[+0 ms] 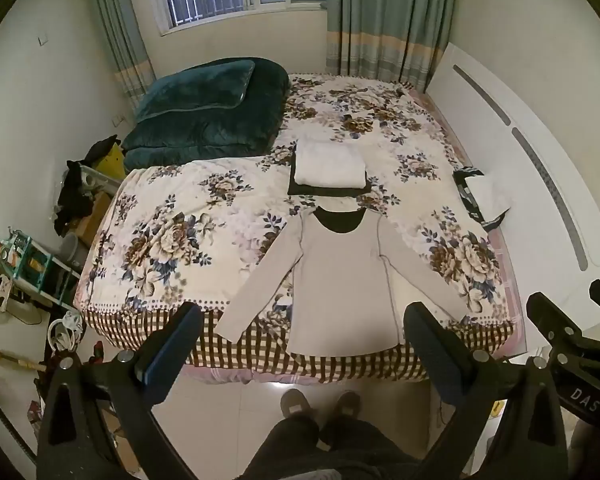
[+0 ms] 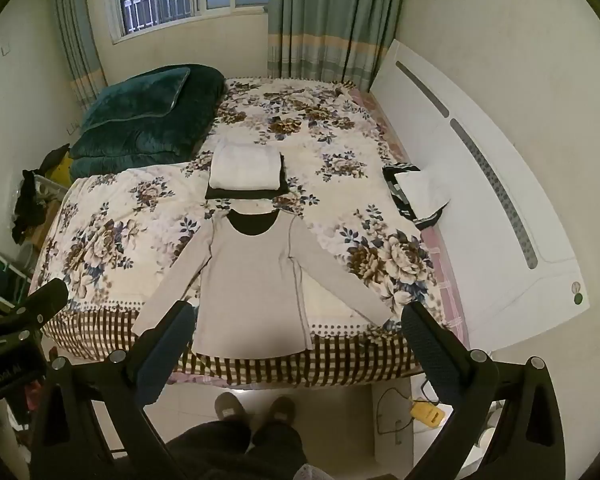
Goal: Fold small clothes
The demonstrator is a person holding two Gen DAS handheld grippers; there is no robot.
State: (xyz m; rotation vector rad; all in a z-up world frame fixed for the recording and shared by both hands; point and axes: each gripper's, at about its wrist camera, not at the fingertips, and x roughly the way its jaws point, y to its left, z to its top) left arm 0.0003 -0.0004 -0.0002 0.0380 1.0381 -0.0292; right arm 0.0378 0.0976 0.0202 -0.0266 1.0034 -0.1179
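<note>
We note a bed (image 1: 228,200) filling the middle of both views, its floral cover running from the window wall at the top down to a checked edge at the lower centre. A white headboard (image 1: 512,168) stands along the right side of the frame. In the upper left of the bed lies a dark green quilt (image 1: 204,120), folded in a thick heap. The beige long-sleeved shirt (image 1: 340,280) lies flat at lower centre of the left wrist view, neckline toward the window, both sleeves spread out and down, hem reaching over the checked edge; in the right wrist view the same shirt (image 2: 252,284) sits slightly left of centre. Just above its neckline we see a folded white garment (image 1: 328,164) stacked on a folded dark garment (image 1: 300,190), near the shirt; whether they touch it we cannot tell. At the right edge of the bed, well apart from the shirt, lies a small white and black bundle (image 1: 484,196). The left gripper (image 1: 302,318) hangs above the near end of the bed, fingers (image 1: 172,348) spread wide with nothing between them. The right gripper (image 2: 298,318) hangs likewise, its fingers (image 2: 432,348) wide and empty. At bottom centre of both views we see the person's shoes (image 1: 320,402) on a pale tiled floor (image 1: 228,404).
</note>
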